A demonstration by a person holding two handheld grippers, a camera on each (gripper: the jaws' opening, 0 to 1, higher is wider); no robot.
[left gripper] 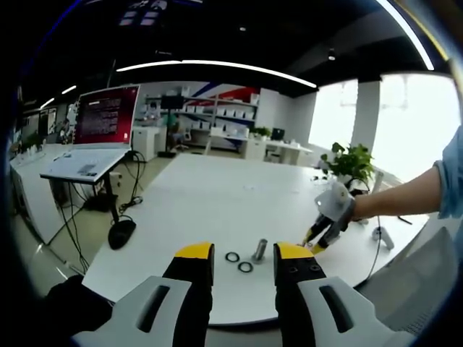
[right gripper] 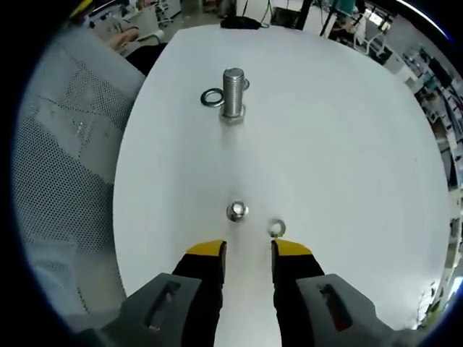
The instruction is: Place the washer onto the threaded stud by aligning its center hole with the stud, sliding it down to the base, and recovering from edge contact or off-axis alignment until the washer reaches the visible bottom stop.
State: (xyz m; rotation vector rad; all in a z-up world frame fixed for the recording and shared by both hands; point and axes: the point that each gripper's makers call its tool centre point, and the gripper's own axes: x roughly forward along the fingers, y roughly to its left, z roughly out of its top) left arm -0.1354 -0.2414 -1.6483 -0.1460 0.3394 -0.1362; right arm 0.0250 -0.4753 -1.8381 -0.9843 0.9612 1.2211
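A threaded steel stud (right gripper: 233,92) stands upright on the white table (right gripper: 325,144), with no washer on it. One washer (right gripper: 212,97) lies flat just left of its base, and a second washer (right gripper: 247,84) peeks out behind it. In the left gripper view the stud (left gripper: 260,250) and two washers (left gripper: 232,256) (left gripper: 245,267) lie between and beyond my left gripper (left gripper: 244,251), which is open and empty. My right gripper (right gripper: 249,249) is open, low over the table, well short of the stud. It appears as the right gripper (left gripper: 315,240) just right of the stud.
A small nut (right gripper: 236,211) and a small ring (right gripper: 275,229) lie just ahead of the right fingertips. A mesh chair (right gripper: 65,144) stands by the table's edge. A laptop on a stand (left gripper: 94,155) and a potted plant (left gripper: 351,160) stand farther off.
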